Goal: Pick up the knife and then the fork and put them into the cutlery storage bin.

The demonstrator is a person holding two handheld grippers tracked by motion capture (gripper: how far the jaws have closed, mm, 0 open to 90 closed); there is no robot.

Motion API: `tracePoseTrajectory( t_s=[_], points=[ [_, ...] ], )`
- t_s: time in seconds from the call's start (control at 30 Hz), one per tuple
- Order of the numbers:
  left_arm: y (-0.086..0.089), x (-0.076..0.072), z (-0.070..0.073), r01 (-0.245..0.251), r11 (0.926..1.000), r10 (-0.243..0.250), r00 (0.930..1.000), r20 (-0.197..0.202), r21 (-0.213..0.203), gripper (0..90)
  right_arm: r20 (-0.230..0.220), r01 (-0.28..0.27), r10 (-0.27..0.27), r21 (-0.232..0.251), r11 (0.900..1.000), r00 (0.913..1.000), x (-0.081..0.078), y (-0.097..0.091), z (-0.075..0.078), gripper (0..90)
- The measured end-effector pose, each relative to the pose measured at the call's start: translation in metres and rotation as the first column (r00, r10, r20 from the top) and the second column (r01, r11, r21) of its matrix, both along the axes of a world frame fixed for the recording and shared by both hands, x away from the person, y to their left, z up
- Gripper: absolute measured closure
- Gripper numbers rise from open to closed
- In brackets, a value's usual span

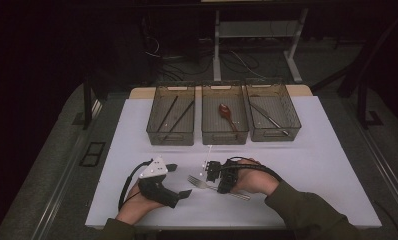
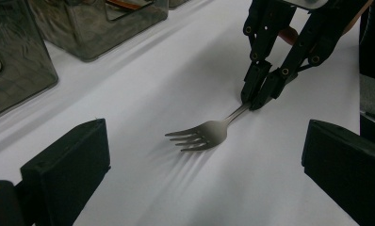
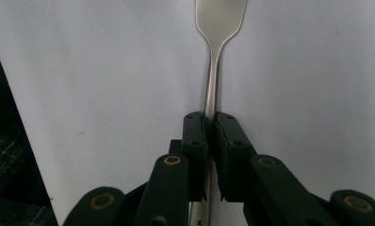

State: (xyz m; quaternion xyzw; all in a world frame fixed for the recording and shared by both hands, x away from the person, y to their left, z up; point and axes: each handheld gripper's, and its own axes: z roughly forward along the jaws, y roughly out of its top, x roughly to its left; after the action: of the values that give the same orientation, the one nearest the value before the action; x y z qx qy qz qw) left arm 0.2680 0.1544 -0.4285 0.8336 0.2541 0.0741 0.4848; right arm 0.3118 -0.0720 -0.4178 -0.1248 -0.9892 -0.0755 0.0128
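Observation:
A metal fork (image 1: 202, 183) lies on the white table, tines toward the left. My right gripper (image 1: 221, 186) is shut on the fork's handle (image 3: 211, 99); in the right gripper view both pads press against the thin neck just below the fork's head. From the left gripper view the same grip shows on the fork (image 2: 202, 134), with the right gripper (image 2: 259, 100) coming down from the upper right. My left gripper (image 1: 181, 180) rests open on the table to the left of the fork, its two jaws standing wide apart with nothing between them.
Three clear bins stand in a row at the back: the left bin (image 1: 170, 134) holds dark chopsticks, the middle bin (image 1: 225, 134) a brown spoon (image 1: 226, 114), the right bin (image 1: 273, 131) a metal utensil. The white mat's front edge (image 1: 187, 225) runs close beneath the hands.

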Motion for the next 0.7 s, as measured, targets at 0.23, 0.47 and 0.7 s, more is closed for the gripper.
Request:
tracePoseTrajectory(
  t_s=[0.23, 0.47, 0.7],
  points=[
    [0.001, 0.000, 0.000, -0.001, 1.0000, 0.001, 1.0000, 0.003, -0.003, 0.7, -0.012, 0.004, -0.004, 0.027, 0.9996, 0.9999, 0.002, -0.004, 0.000, 83.1],
    [0.000, 0.000, 0.000, 0.000, 1.0000, 0.000, 1.0000, 0.002, 0.000, 0.7, -0.013, 0.039, -0.039, 0.065, 0.9971, 0.9992, 0.005, -0.012, 0.001, 83.2],
    [0.001, 0.000, 0.000, -0.003, 1.0000, 0.003, 1.0000, 0.002, -0.003, 0.7, -0.006, 0.088, -0.087, 0.137, 0.9867, 0.9961, 0.011, -0.026, 0.006, 83.3]
  ],
)
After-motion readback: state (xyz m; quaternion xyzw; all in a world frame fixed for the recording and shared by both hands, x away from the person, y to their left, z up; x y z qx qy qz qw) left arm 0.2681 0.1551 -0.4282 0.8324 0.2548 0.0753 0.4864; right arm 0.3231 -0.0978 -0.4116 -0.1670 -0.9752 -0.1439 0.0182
